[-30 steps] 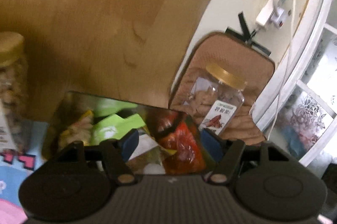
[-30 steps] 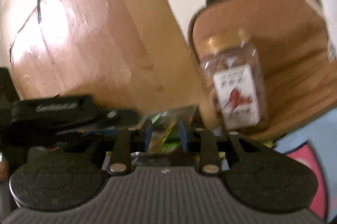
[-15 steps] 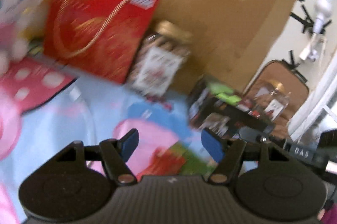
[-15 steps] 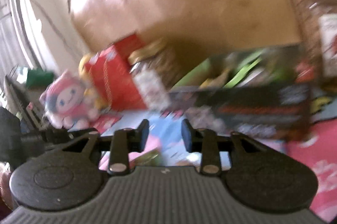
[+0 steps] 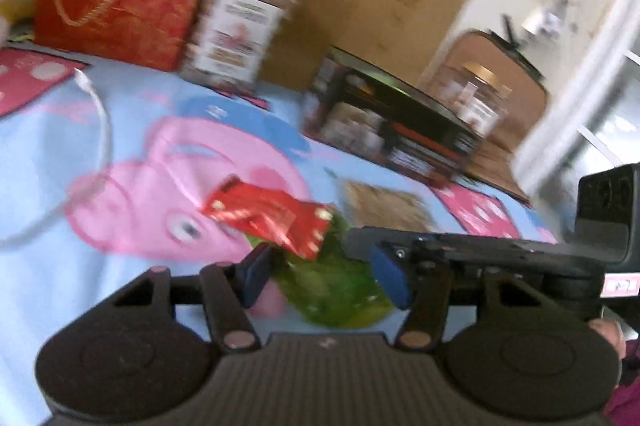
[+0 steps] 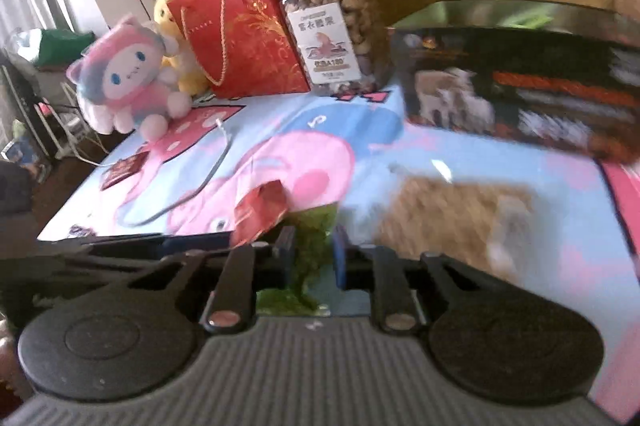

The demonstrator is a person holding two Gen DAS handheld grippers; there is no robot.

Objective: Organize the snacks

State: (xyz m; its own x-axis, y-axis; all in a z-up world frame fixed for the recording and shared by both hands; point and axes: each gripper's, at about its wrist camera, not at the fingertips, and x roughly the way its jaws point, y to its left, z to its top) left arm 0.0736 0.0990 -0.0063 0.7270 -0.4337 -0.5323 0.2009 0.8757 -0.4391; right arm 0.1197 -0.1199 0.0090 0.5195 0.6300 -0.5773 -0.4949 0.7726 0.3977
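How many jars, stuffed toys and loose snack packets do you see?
Jars: 2 (nut jar, far jar)
Stuffed toys: 2 (pink toy, yellow toy)
Snack packets: 4 (red packet, green packet, tan packet, small dark-red packet)
Total: 8

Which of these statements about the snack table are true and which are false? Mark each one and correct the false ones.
1. The nut jar beside the red gift bag has a gold lid. True.
2. The left gripper is shut on the red packet. False: its fingers stand apart, and the packet lies on the cloth ahead of them.
3. A green packet lies partly under the red packet. True.
4. The black snack box stands on the floor. False: it stands on the cartoon cloth.
5. The plush toys sit to the right of the black box. False: they sit far left, beside the gift bag.
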